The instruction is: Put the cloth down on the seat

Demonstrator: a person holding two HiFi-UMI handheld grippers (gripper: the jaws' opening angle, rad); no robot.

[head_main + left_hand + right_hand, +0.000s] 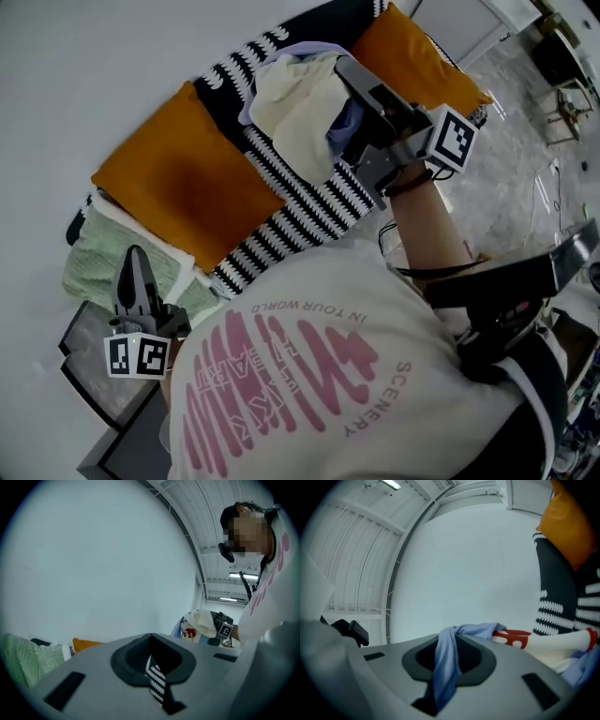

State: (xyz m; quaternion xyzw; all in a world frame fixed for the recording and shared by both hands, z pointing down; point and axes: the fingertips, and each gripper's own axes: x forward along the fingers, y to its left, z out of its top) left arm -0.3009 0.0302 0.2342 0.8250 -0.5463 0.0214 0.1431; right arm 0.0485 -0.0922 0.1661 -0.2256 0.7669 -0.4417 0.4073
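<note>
A bundled cloth, cream with pale blue parts, hangs just above the black-and-white striped seat of a sofa. My right gripper reaches over it from the right and is shut on it. In the right gripper view a pale blue fold runs down between the closed jaws of that gripper, beside a cream part with red print. My left gripper stands at the lower left by the green cushion, jaws together and nothing held. In the left gripper view only a sliver of striped cover shows through its slit. The cloth shows far off.
Two orange cushions lean on the sofa back on either side of the cloth. A green cushion lies at the sofa's left end. Dark framed panels rest on the floor lower left. Tiled floor and furniture lie right.
</note>
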